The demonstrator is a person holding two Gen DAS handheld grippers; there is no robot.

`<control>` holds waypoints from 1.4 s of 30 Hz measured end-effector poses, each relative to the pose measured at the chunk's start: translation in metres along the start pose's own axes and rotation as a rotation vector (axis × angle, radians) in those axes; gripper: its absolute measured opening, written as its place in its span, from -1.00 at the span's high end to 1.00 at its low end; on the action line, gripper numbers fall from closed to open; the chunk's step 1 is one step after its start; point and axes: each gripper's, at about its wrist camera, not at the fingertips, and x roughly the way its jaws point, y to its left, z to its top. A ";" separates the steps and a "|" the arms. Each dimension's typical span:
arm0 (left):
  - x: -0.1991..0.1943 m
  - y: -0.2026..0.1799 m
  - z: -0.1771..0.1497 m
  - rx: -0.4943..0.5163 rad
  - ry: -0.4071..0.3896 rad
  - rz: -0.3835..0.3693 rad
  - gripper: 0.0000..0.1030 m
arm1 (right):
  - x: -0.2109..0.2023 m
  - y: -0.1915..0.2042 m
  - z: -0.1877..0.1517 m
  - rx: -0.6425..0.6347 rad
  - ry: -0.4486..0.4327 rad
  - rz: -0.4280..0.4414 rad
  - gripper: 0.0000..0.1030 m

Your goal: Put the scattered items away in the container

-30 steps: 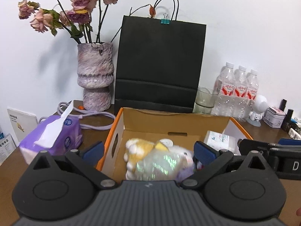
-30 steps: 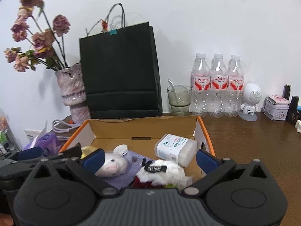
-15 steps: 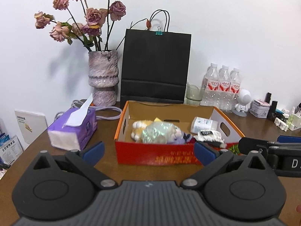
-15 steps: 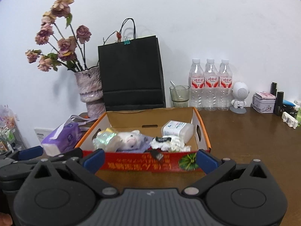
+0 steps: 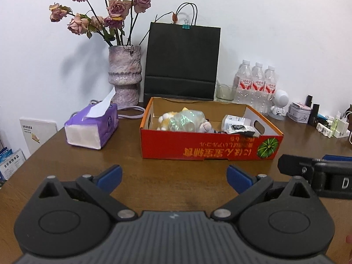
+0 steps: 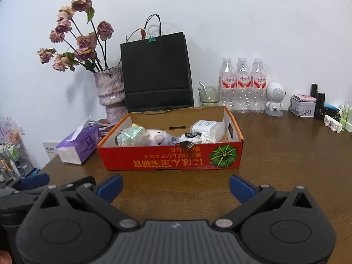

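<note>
Even, fairly bright indoor light fills both views. The dried flowers and vase throw a soft grey shadow leftward onto the white wall, so the light falls from the right. The brown desk shows a faint sheen. Fisheye bending curves the edges, with dark corners. Far small things look slightly soft.

Three water bottles, one box, one vase, one bag

A vase of dried roses, black paper bag and three water bottles line the wall.
</note>
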 end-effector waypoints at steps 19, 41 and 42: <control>0.071 0.004 -0.017 0.004 -0.021 0.041 -1.00 | 0.073 -0.008 -0.012 -0.041 -0.051 -0.014 -1.00; 0.062 -0.002 -0.027 0.082 -0.064 0.040 -1.00 | 0.074 -0.009 -0.028 -0.026 -0.062 -0.028 -1.00; 0.062 -0.002 -0.027 0.082 -0.065 0.039 -1.00 | 0.074 -0.009 -0.027 -0.026 -0.062 -0.028 -1.00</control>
